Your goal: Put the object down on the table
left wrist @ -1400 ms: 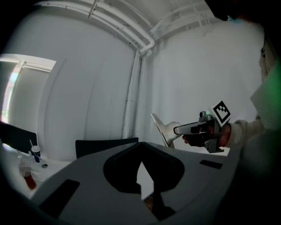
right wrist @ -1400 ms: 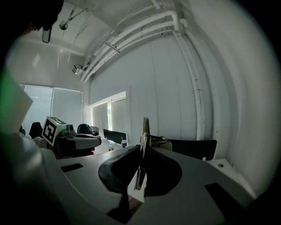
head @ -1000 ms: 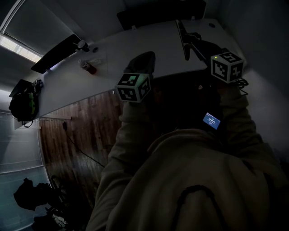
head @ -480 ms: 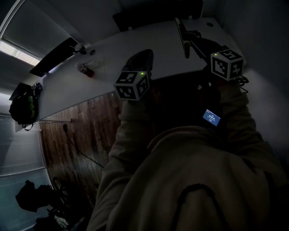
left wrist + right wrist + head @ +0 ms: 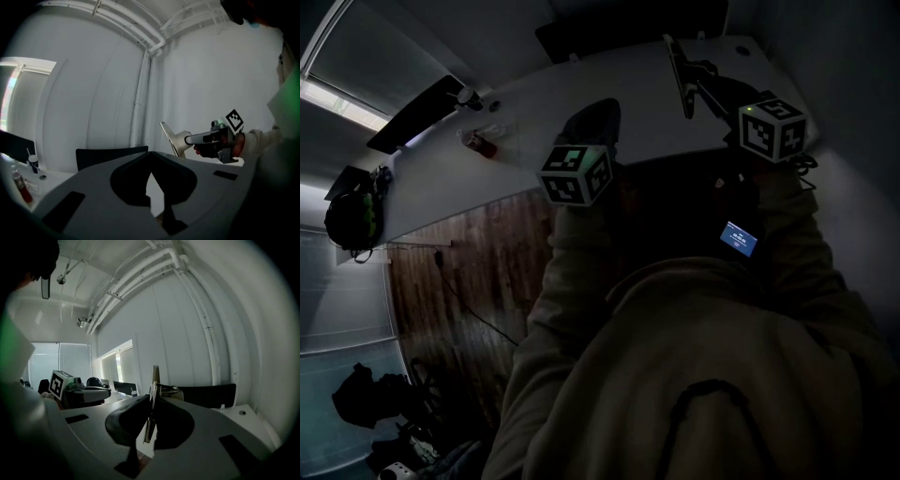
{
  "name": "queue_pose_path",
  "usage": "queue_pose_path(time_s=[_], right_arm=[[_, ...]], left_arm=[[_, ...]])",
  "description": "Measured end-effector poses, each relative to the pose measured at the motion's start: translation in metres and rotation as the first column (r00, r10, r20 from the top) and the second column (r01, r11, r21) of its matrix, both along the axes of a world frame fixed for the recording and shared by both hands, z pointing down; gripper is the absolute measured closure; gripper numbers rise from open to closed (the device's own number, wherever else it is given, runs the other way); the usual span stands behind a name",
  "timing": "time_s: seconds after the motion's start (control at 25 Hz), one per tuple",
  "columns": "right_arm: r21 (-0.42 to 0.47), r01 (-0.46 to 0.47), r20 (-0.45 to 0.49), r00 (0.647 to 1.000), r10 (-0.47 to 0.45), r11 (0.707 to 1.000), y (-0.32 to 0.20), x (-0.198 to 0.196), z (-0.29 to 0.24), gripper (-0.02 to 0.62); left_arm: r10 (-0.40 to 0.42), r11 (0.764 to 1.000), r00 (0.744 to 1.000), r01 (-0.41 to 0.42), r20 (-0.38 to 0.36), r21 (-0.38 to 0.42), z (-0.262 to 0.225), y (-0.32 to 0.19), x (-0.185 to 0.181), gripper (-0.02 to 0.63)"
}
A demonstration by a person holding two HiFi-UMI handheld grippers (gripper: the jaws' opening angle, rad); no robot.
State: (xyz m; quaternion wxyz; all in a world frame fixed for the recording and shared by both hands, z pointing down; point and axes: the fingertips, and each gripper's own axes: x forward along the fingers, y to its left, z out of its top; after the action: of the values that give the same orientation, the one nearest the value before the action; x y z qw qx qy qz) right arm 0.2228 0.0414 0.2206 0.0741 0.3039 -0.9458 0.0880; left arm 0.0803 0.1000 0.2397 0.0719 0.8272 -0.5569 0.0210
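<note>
My right gripper (image 5: 712, 94) is shut on a thin flat metal plate with a bent foot (image 5: 680, 75), held on edge above the far part of the white table (image 5: 581, 94). In the right gripper view the plate (image 5: 153, 385) stands edge-on between the pads of that gripper (image 5: 151, 420). From the left gripper view the plate (image 5: 174, 140) sticks out of the right gripper (image 5: 191, 139), which a hand holds. My left gripper (image 5: 592, 117) hovers over the table's near edge. Its jaws (image 5: 155, 194) stand a little apart with nothing between them.
A red bottle (image 5: 483, 142) and small cups sit on the table's left part. A dark monitor (image 5: 417, 112) stands at the left end and a black chair (image 5: 628, 23) behind the table. A backpack (image 5: 352, 216) lies at the far left, above the wooden floor (image 5: 478, 272).
Hardly anything differs: both grippers stay over the table in nearly the same place, and the plate stays in the right jaws.
</note>
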Motion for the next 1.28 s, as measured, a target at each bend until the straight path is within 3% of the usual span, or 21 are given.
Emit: queue_pose_path(time_s=[0.24,0.6,0.92,1.28], right_arm=[[0.009,0.008,0.004,1.0,-0.008,1.0,0.0,-0.002,-0.001,0.557],[0.011,-0.003,-0.005,1.0,0.003,1.0,-0.038,-0.005,0.011,0.557],[0.012,0.011,-0.011,1.0,-0.011,1.0,-0.106,-0.051,0.011,0.557],[-0.035,-0.014,-0.011,1.0,0.014,0.999,-0.204,-0.13,0.037,0.557]], left_arm=[[-0.02,1.0,1.0,0.02,-0.002,-0.002,0.0,-0.002,-0.012,0.601],[0.022,1.0,1.0,-0.022,0.009,0.003,0.015,-0.044,-0.018,0.601],[0.029,0.999,0.999,-0.03,0.021,0.016,0.01,-0.127,-0.064,0.601],[0.046,0.999,0.999,-0.046,0.015,-0.02,0.034,-0.234,-0.149,0.601]])
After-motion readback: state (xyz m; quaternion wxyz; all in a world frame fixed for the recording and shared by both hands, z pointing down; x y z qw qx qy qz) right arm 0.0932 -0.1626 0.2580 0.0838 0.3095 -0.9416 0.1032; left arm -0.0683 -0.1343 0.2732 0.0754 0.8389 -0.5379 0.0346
